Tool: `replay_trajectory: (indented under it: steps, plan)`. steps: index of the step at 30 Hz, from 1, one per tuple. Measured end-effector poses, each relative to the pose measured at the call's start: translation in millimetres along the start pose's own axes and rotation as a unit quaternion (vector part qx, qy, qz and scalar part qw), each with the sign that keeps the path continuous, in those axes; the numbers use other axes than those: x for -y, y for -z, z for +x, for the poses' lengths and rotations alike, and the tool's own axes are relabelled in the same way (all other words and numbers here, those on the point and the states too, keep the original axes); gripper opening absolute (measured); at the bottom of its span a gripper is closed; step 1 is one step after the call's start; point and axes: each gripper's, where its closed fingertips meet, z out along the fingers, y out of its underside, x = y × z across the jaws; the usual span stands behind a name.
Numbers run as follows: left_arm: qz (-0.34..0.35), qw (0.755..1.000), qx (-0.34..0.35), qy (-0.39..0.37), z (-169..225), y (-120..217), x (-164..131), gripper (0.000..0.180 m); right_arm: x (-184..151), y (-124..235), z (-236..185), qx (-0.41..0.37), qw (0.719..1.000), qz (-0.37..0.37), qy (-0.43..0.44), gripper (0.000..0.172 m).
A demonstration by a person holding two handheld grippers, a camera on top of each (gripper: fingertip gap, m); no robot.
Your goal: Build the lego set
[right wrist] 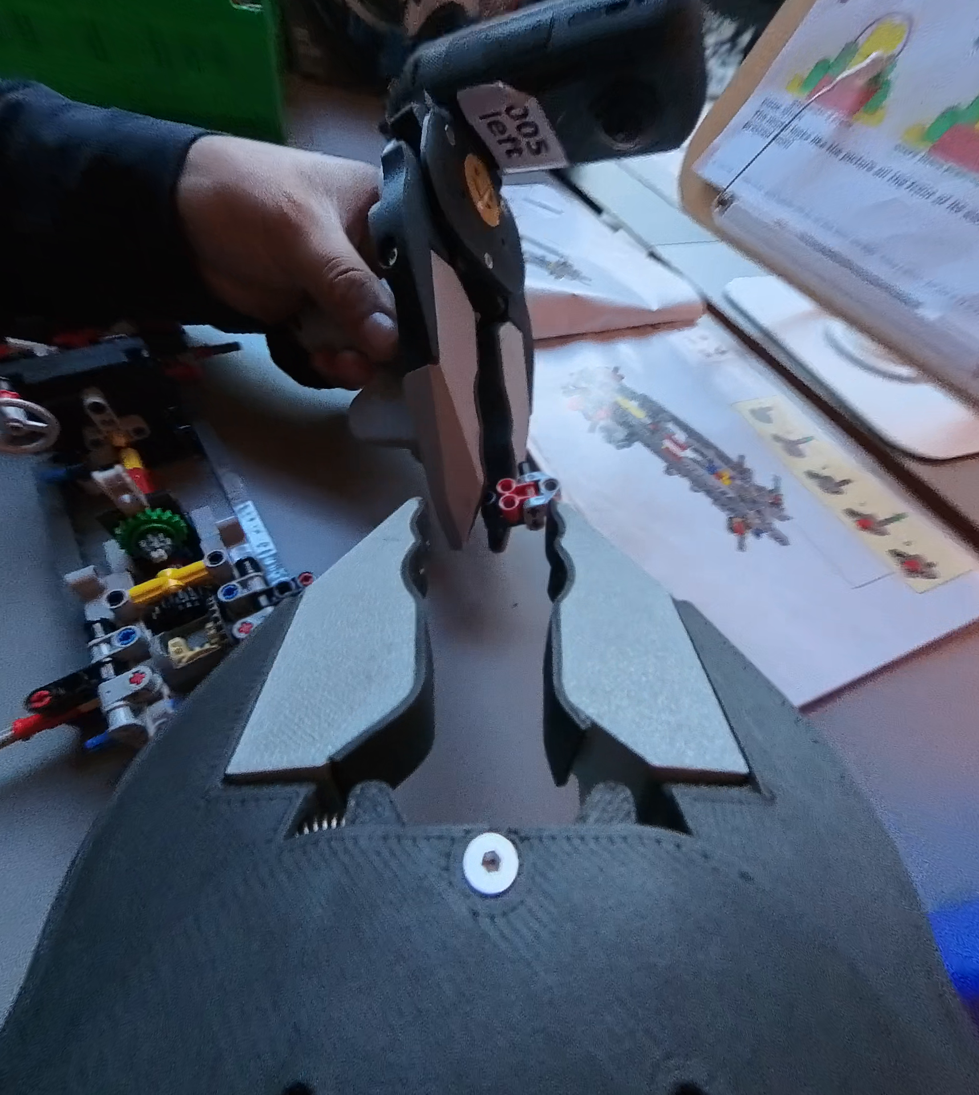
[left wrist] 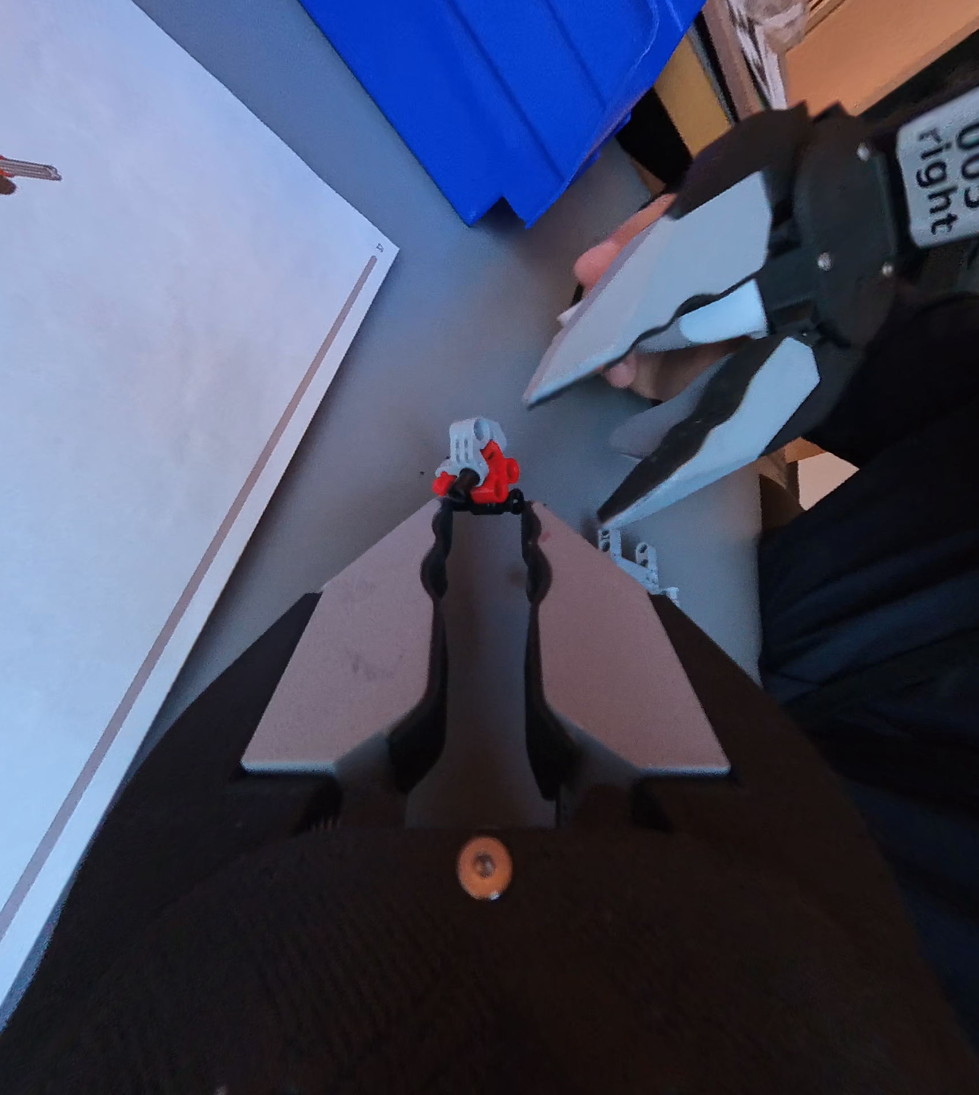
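Left hand-held gripper (left wrist: 482, 506) pinches small red and grey brick piece (left wrist: 478, 465) by black pin, up above desk (left wrist: 356, 415). Right hand-held gripper (right wrist: 487, 527) spread wide, nothing inside, very close. Bump could knock piece loose; tiny grip, might drop.

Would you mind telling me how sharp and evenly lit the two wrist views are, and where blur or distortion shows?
Left wrist view: dim, bluish; the red and grey brick piece at the left gripper is fairly sharp, the instruction sheet pictures soft. Right wrist view: the sheet and clipboard smear with blur, wide-angle bending at the edges; the brick model is crisper.
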Motion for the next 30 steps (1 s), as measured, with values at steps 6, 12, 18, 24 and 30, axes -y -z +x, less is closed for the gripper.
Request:
replay_trajectory:
  steps: [6,12,18,24,30]
  plan:
    - [-0.028,0.998,0.024,-0.041,7.1,-4.3,-4.3,0.024,-9.8,-3.4,-1.2,0.062,0.994,-0.019,-0.091,0.026]
    - [-0.042,0.997,0.015,-0.06,21.2,-3.8,-5.9,0.028,-20.0,-3.9,9.2,0.03,0.994,-0.047,-0.093,0.018]
    - [-0.053,0.995,0.041,-0.073,9.0,7.8,-6.3,0.026,-36.5,-3.8,18.1,0.002,0.992,-0.095,-0.087,0.011]
    - [-0.054,0.983,0.127,-0.119,-18.2,19.1,-1.4,0.026,-44.3,-3.0,13.1,-0.023,0.991,-0.124,-0.042,0.021]
    - [-0.092,0.956,0.188,-0.205,-31.9,10.6,-9.5,0.029,-55.2,-10.4,13.8,-0.03,0.985,-0.164,-0.035,0.005]
